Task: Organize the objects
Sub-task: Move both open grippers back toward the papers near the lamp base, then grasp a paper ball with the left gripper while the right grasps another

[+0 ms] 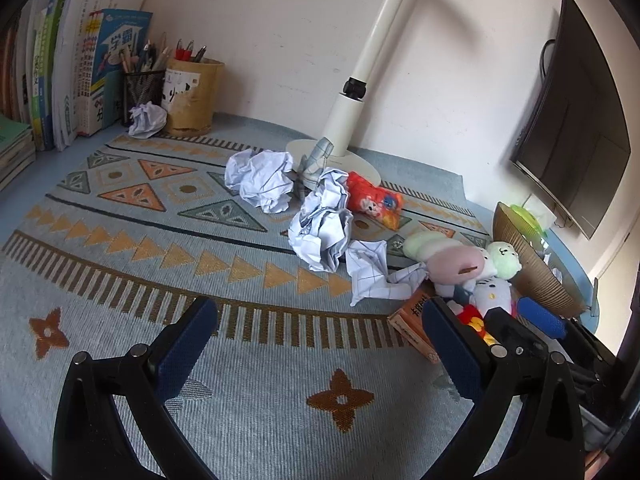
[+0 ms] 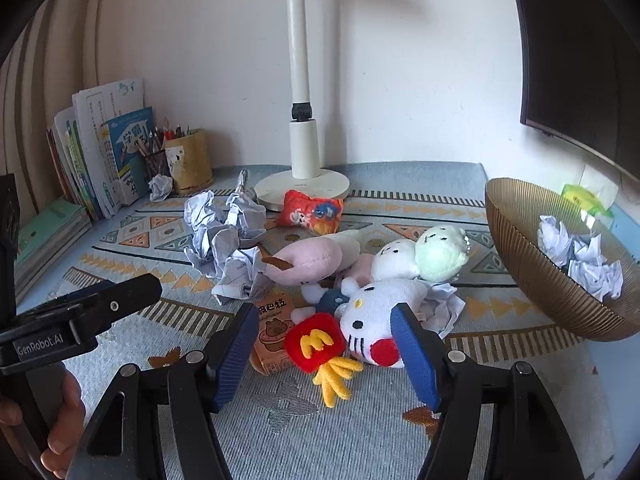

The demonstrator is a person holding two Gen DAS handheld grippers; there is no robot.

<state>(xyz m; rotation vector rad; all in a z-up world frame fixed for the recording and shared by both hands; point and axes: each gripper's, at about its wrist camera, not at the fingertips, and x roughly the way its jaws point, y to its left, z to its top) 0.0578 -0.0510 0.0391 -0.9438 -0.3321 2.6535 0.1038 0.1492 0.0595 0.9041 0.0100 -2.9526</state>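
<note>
My right gripper stands open low over a pile of plush toys. A white cat plush and a red fries plush lie between its fingers; the cat's red bow sits by the right pad, with no squeeze visible. Behind them lie a pink plush, a pale green plush and an orange carton. Crumpled paper balls lie left of the toys. My left gripper is open above the patterned mat, holding nothing. A paper ball and a second paper ball lie ahead of it.
A ribbed brown bowl at the right holds crumpled paper. A white lamp base stands at the back, with an orange snack pack in front. Books and pen cups fill the back left. A dark monitor hangs at right.
</note>
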